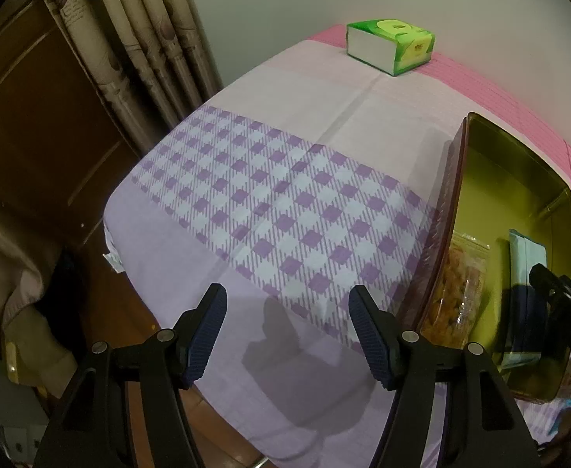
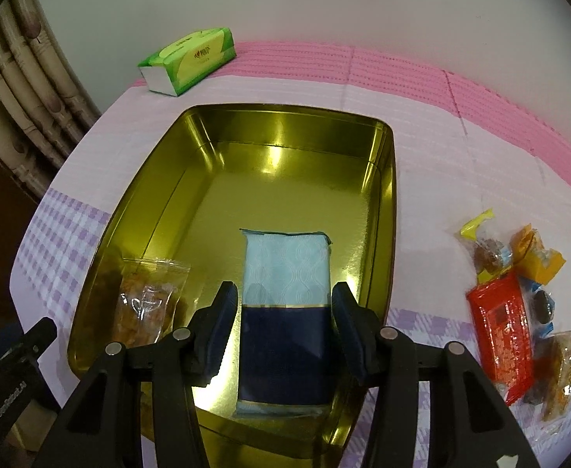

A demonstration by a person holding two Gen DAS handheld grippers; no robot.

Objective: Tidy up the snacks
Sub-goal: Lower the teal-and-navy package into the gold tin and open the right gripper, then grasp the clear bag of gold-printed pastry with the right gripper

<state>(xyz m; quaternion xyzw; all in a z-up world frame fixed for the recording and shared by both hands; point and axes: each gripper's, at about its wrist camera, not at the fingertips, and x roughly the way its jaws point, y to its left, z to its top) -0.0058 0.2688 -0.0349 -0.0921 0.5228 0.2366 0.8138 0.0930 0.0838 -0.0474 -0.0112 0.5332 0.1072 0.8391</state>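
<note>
A gold metal tin (image 2: 285,124) lies open on the table. A light-blue and navy snack packet (image 2: 285,296) lies flat on its floor. A clear bag of orange snacks (image 2: 149,300) lies at the tin's left side. My right gripper (image 2: 283,300) is open, its fingers either side of the packet with a small gap on each side. A pile of loose snacks, with a red packet (image 2: 500,327), lies right of the tin. My left gripper (image 1: 287,304) is open and empty above the checked cloth, left of the tin (image 1: 457,179).
A green tissue box (image 2: 190,58) stands at the table's back, also in the left wrist view (image 1: 391,45). The pink and purple cloth (image 1: 270,195) covers the table. Curtains (image 1: 137,39) and a wooden door hang beyond the table's left edge.
</note>
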